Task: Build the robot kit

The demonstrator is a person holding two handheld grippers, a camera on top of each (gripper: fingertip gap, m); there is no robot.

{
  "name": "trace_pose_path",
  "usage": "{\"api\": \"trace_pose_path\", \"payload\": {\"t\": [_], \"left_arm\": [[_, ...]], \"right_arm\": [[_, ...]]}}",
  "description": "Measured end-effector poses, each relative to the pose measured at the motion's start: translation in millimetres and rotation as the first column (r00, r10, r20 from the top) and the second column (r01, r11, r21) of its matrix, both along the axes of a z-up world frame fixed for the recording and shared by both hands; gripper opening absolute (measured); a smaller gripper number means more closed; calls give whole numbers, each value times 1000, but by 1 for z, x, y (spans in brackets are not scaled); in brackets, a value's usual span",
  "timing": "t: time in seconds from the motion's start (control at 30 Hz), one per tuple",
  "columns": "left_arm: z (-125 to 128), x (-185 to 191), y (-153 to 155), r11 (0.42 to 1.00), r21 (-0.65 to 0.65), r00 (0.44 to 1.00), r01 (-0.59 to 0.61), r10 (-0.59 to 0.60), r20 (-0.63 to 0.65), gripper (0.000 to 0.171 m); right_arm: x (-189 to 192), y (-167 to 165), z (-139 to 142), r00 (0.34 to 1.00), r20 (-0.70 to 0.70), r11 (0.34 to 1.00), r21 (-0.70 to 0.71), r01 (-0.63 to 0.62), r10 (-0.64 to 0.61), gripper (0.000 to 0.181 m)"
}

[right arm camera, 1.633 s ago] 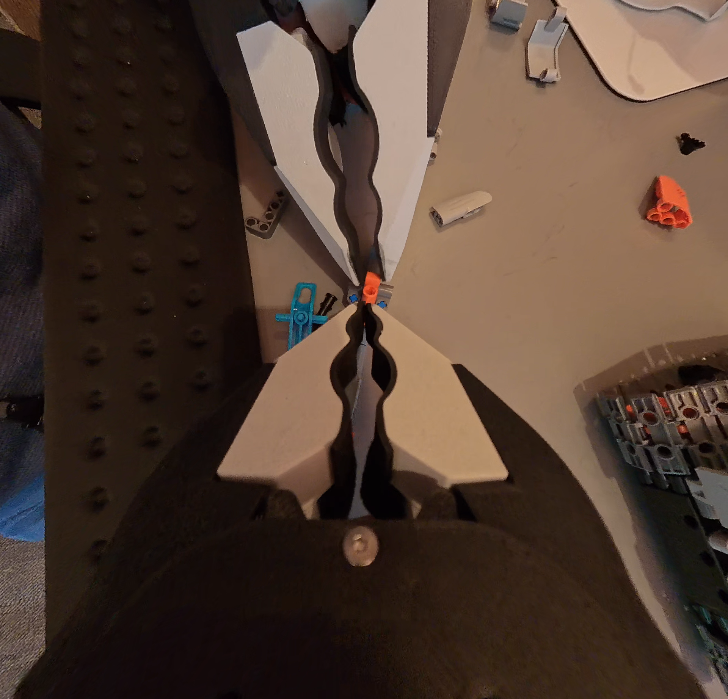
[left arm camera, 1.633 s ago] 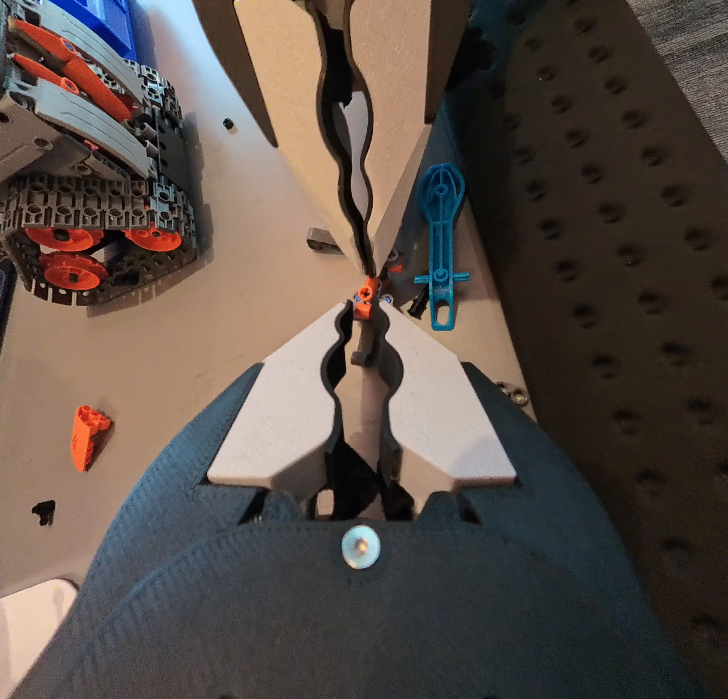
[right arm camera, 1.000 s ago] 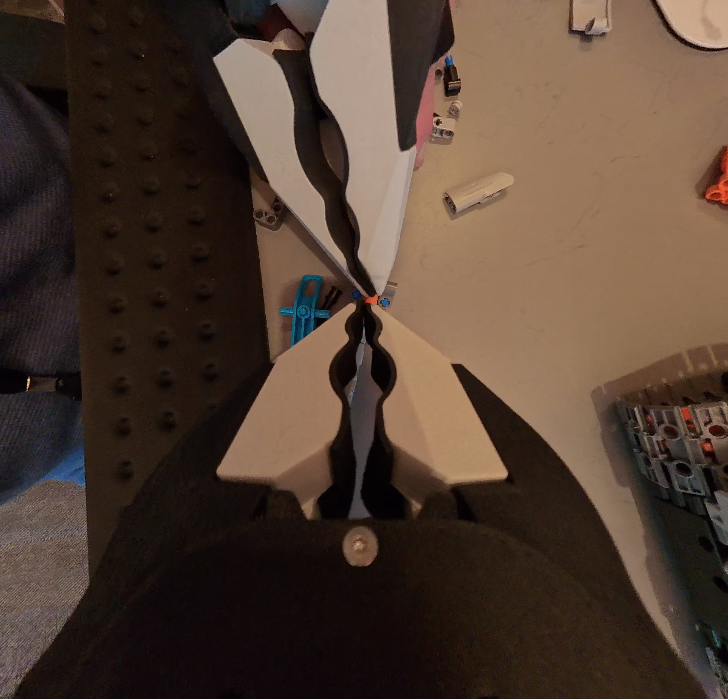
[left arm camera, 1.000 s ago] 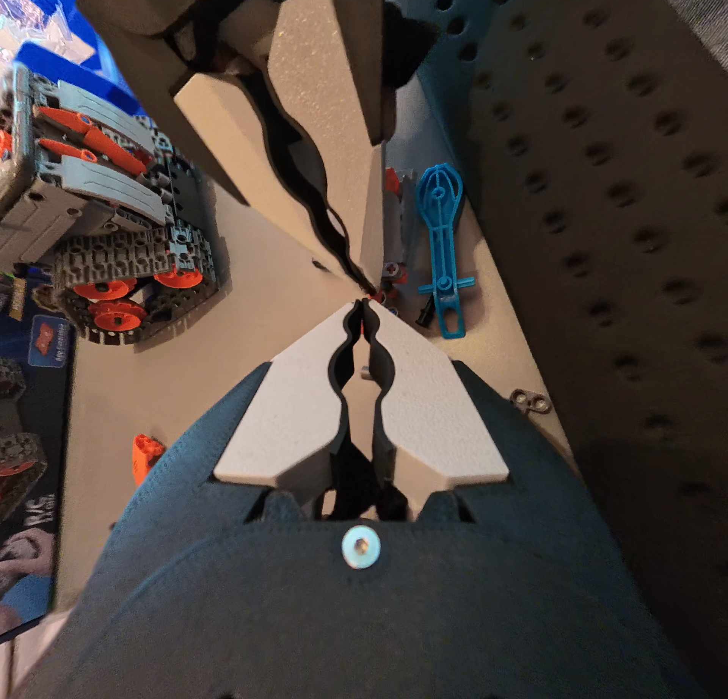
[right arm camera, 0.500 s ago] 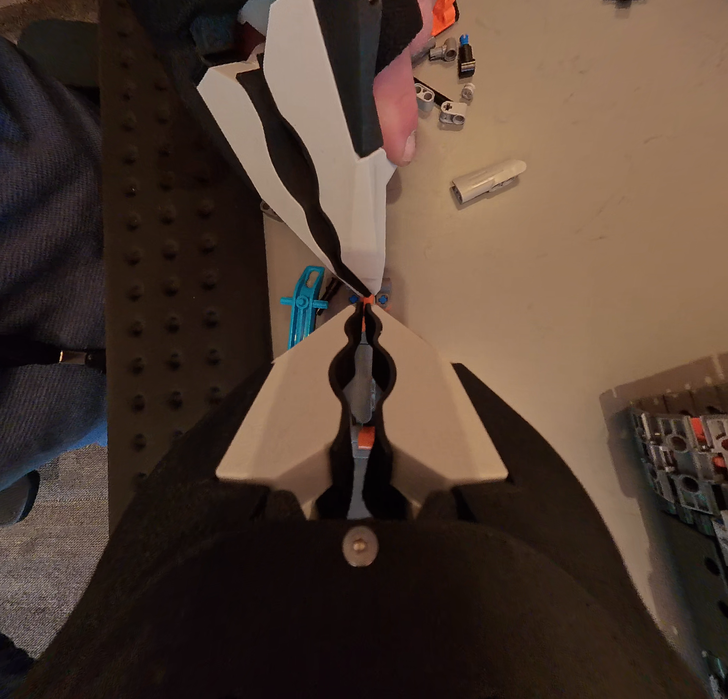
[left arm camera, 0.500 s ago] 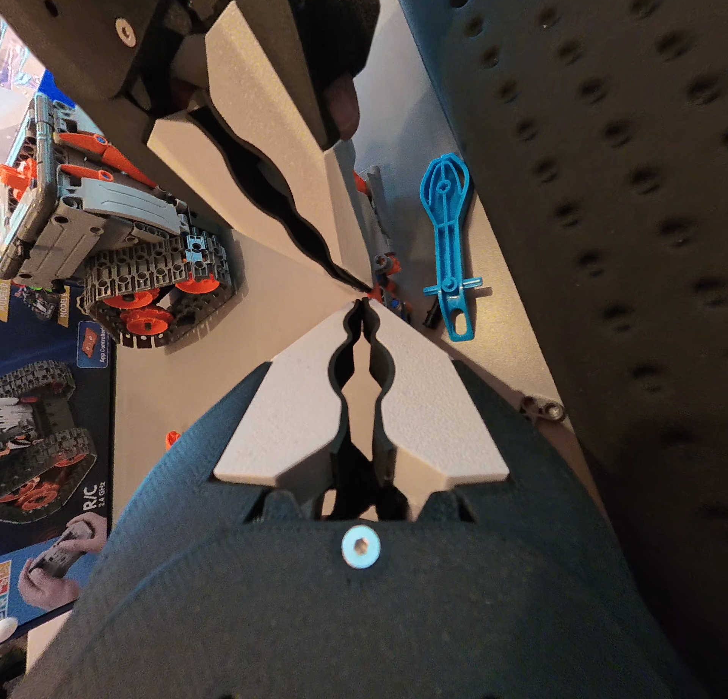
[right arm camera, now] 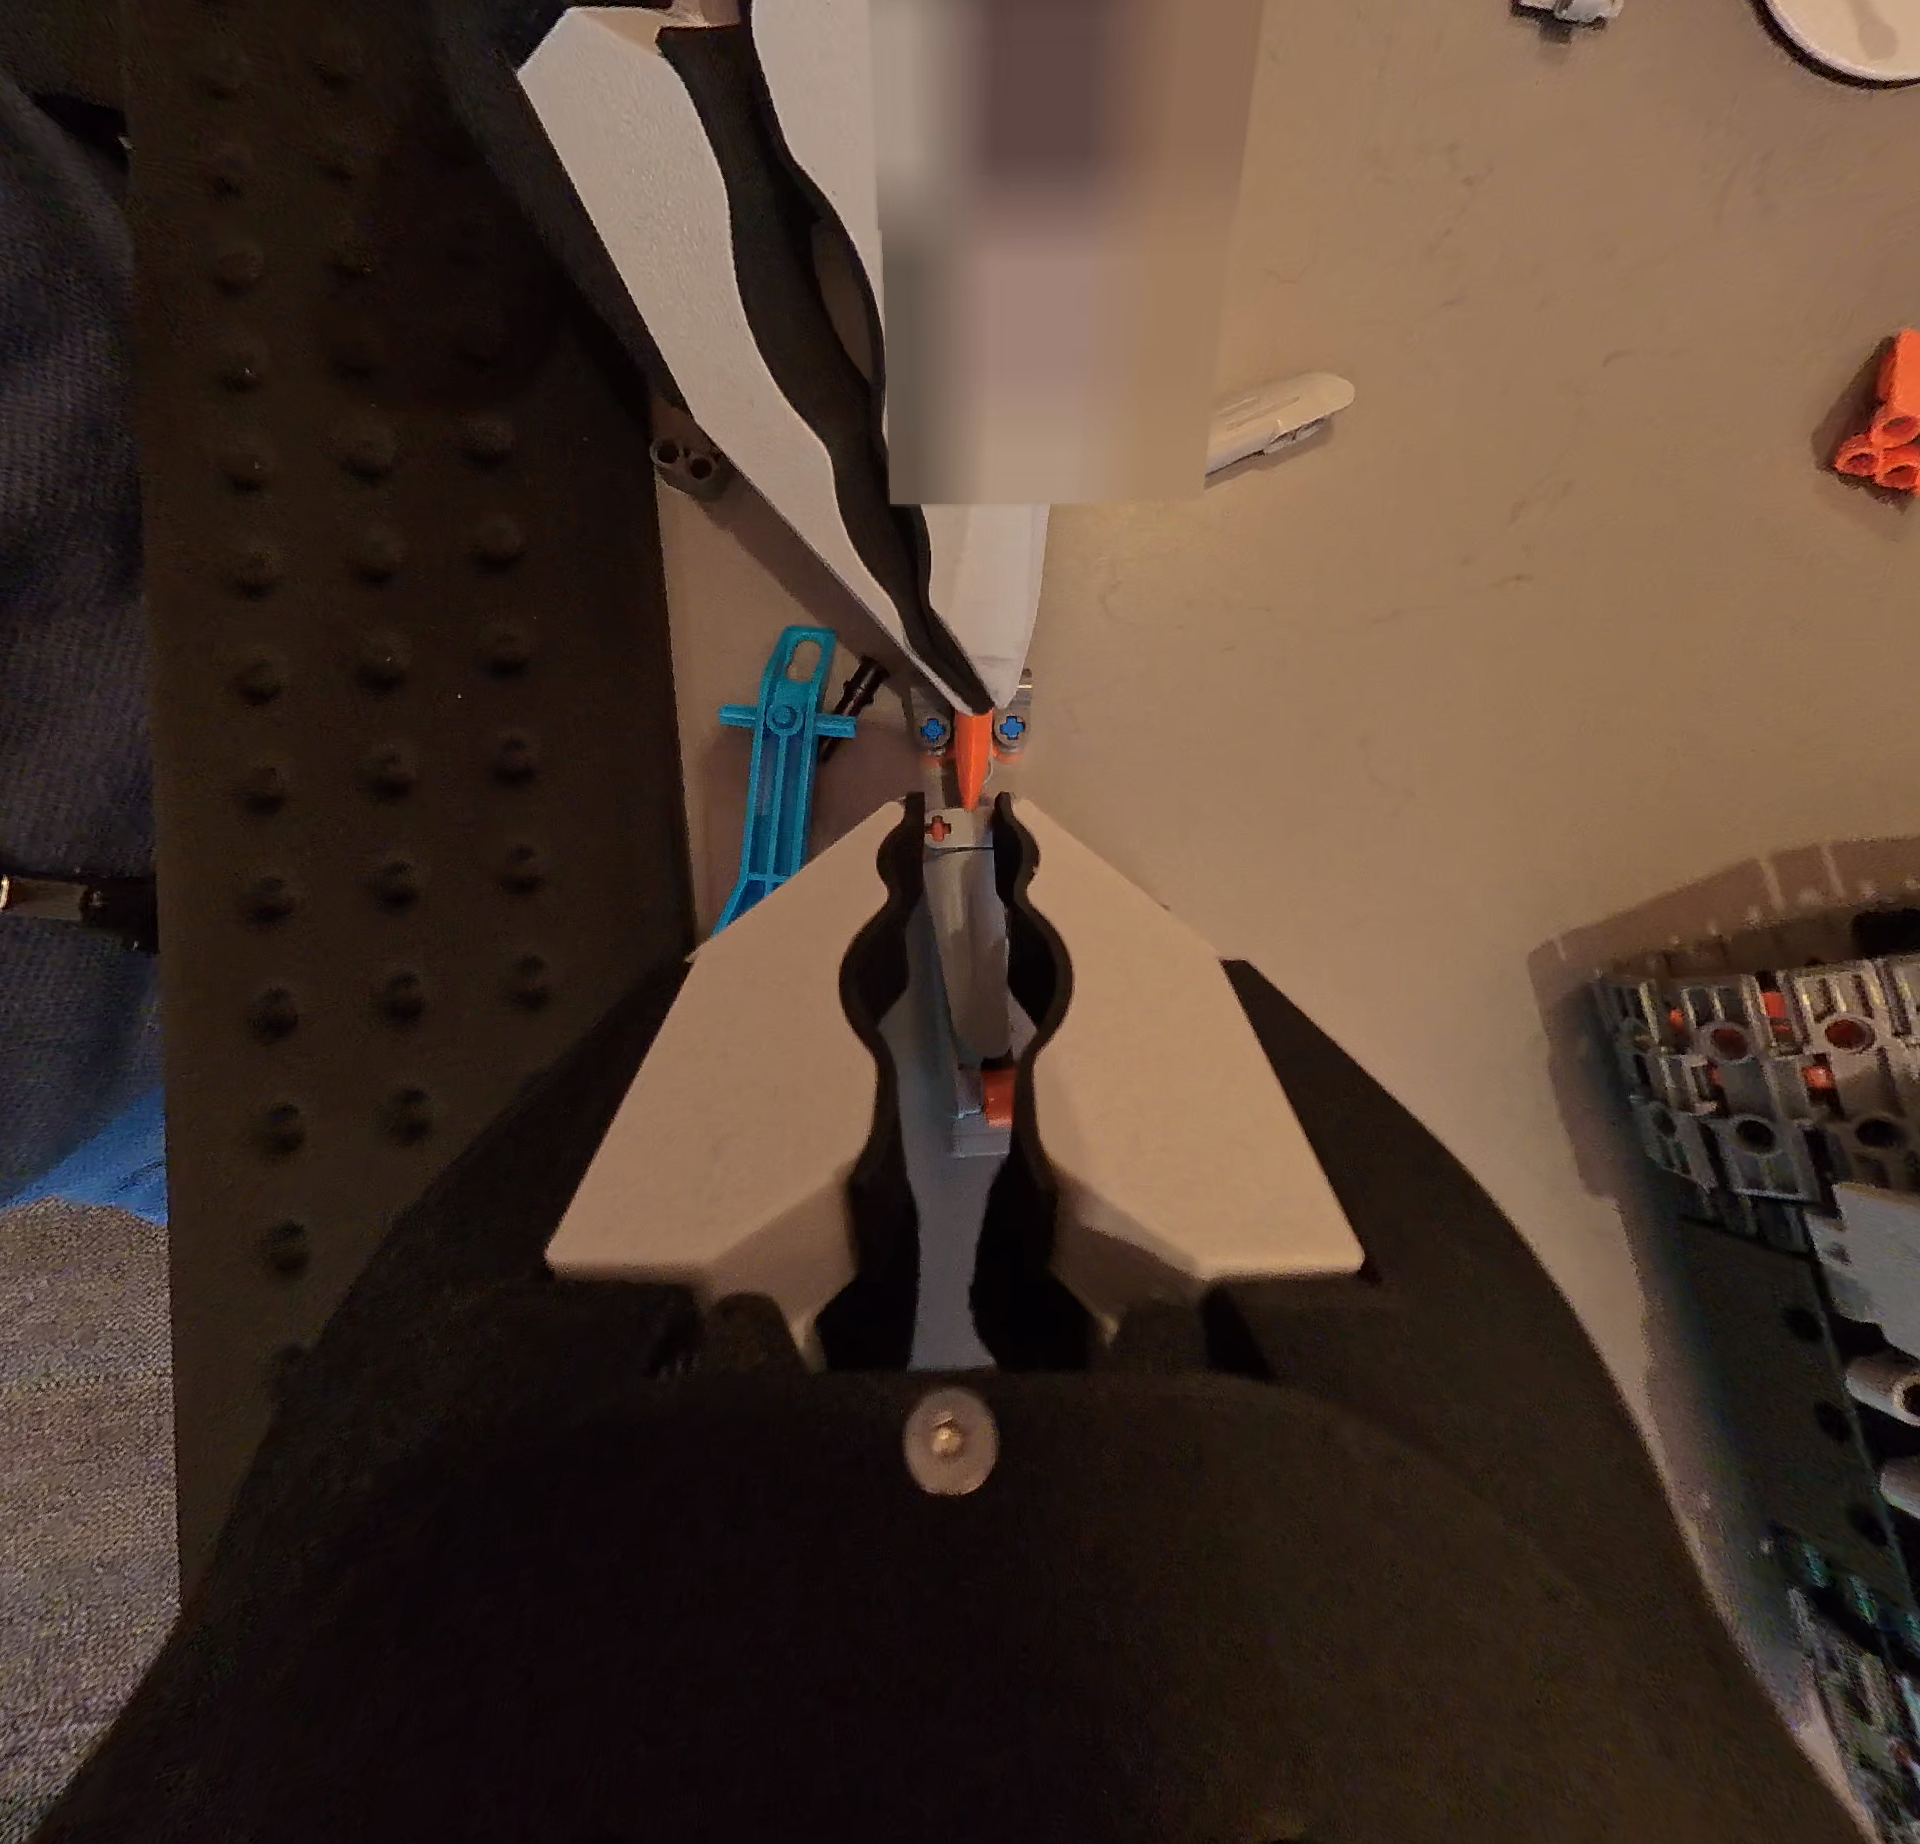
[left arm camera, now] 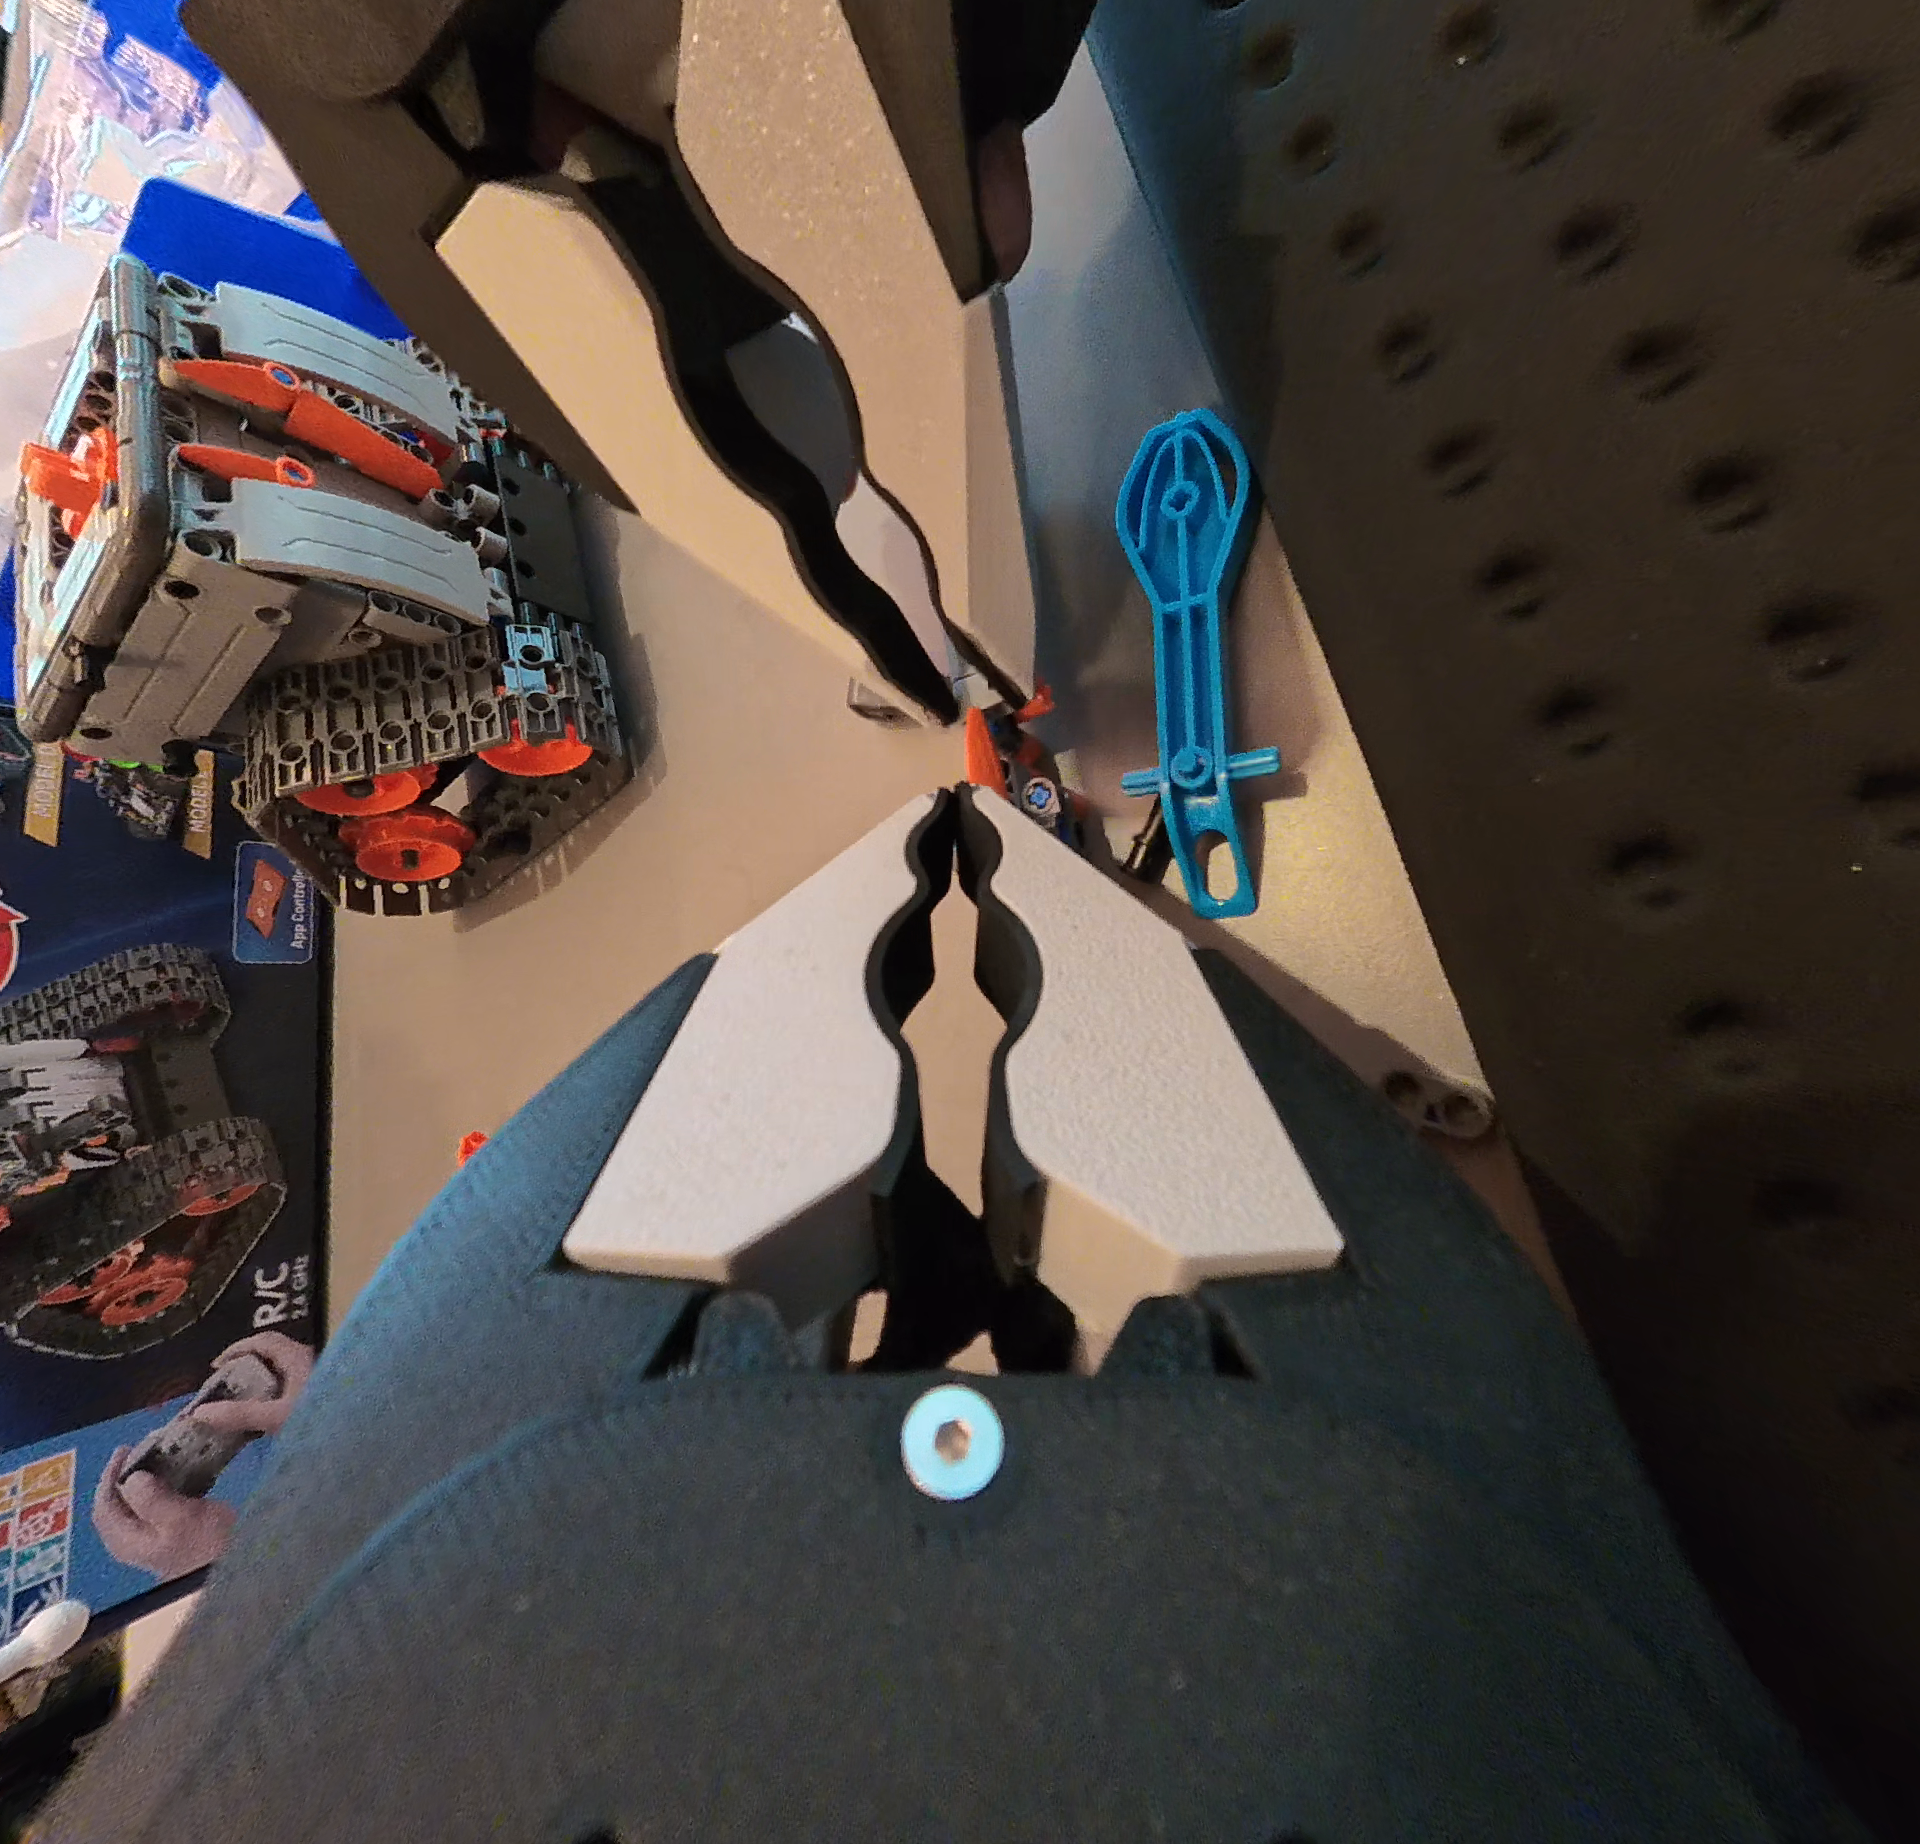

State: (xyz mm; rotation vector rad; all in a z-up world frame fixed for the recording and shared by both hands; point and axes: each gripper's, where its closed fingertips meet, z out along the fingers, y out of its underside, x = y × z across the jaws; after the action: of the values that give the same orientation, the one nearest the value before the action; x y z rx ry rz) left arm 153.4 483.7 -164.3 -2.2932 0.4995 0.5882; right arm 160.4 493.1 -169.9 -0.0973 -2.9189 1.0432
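My left gripper (left arm camera: 956, 795) is shut, its tips pinching a small orange pointed piece (left arm camera: 979, 750). In the right wrist view the left gripper (right arm camera: 971, 698) comes down from the top with the orange piece (right arm camera: 971, 755) sticking out of its tips. My right gripper (right arm camera: 958, 807) is shut on a grey beam assembly (right arm camera: 966, 973) with blue pins (right arm camera: 933, 729) at its far end. The assembly lies along the gap between its fingers. The two grippers meet tip to tip just above the tan table (right arm camera: 1403, 755). The right gripper (left arm camera: 971, 703) also shows in the left wrist view.
A blue plastic tool (left arm camera: 1190, 651) lies beside a black dotted mat (left arm camera: 1610, 547). A grey and orange tracked vehicle (left arm camera: 312, 631) stands by a printed box (left arm camera: 135, 1119). A grey panel (right arm camera: 1278, 418), an orange connector (right arm camera: 1881, 433) and a small grey beam (right arm camera: 691, 464) lie loose.
The grey assembly now sits deeper between the right fingers, which have parted around it. The orange piece has come out longer between the tips. The left gripper has tilted.
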Motion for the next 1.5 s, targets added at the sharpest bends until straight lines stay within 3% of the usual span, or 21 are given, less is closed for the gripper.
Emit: {"api": "trace_pose_path", "payload": {"t": [0.4, 0.83, 0.97, 1.2, 1.37, 1.5], "left_arm": [[0, 0, 2, 999, -21, 998, -27, 26, -61, 0], [-3, -2, 5, 984, -163, 965, -72, 27, -260, 0], [-2, -3, 6, 990, -114, 979, -85, 62, -192, 0], [0, -4, -11, 993, -44, 987, -109, 113, 114, 15], [-5, -2, -15, 993, -36, 965, -117, 122, 232, 20], [-13, -1, -17, 993, -60, 964, -101, 113, 240, 18]], "right_arm": [[0, 3, 0, 992, 27, 982, -138, 128, -126, 11], [0, 5, -1, 991, 6, 980, -147, 133, -134, 11], [0, 5, 0, 991, -12, 982, -140, 128, -131, 11], [0, 6, 5, 992, -52, 985, -130, 109, -117, 11], [0, -2, 14, 993, -85, 991, -118, 68, -79, 7], [-5, -9, 5, 988, -144, 998, -37, 44, -49, 0]]}}
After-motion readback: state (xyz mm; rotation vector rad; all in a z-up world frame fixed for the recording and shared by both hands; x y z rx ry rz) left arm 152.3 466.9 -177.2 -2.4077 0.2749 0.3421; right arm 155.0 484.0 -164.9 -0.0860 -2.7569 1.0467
